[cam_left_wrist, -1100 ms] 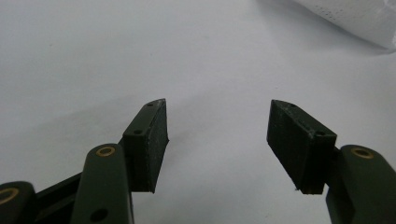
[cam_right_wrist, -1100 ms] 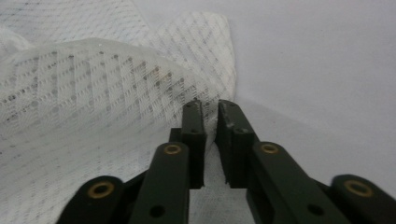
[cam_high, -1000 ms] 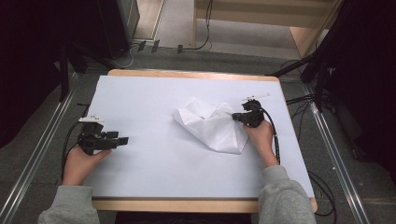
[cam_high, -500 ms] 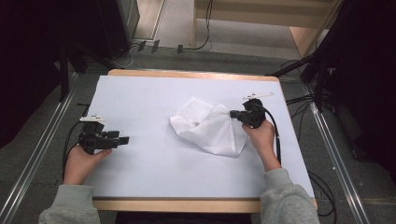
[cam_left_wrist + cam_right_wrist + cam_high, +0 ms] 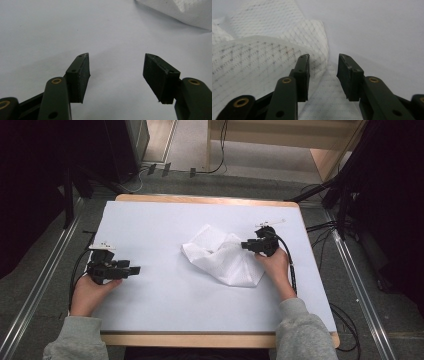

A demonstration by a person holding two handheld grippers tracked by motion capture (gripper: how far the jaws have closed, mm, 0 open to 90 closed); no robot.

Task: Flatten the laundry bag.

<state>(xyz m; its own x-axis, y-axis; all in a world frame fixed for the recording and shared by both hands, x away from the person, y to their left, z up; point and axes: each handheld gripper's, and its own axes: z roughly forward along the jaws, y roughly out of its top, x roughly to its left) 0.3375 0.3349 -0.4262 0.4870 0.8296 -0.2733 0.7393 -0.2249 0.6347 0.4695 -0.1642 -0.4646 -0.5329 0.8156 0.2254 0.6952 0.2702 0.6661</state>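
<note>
Letting go: right gripper (image 5: 246, 245) fingers (image 5: 302, 72) have just opened to a medium gap, nothing pinched, the crumpled white cloth (image 5: 225, 257) dropped mid-counter (image 5: 150, 220), shifted slightly left. Left gripper (image 5: 135, 269) idle, fingers wide, empty. Regrasp probably next.

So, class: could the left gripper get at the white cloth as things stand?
Probably yes: the left gripper is open, and bare table lies between it and the cloth, with nothing in the way.
</note>
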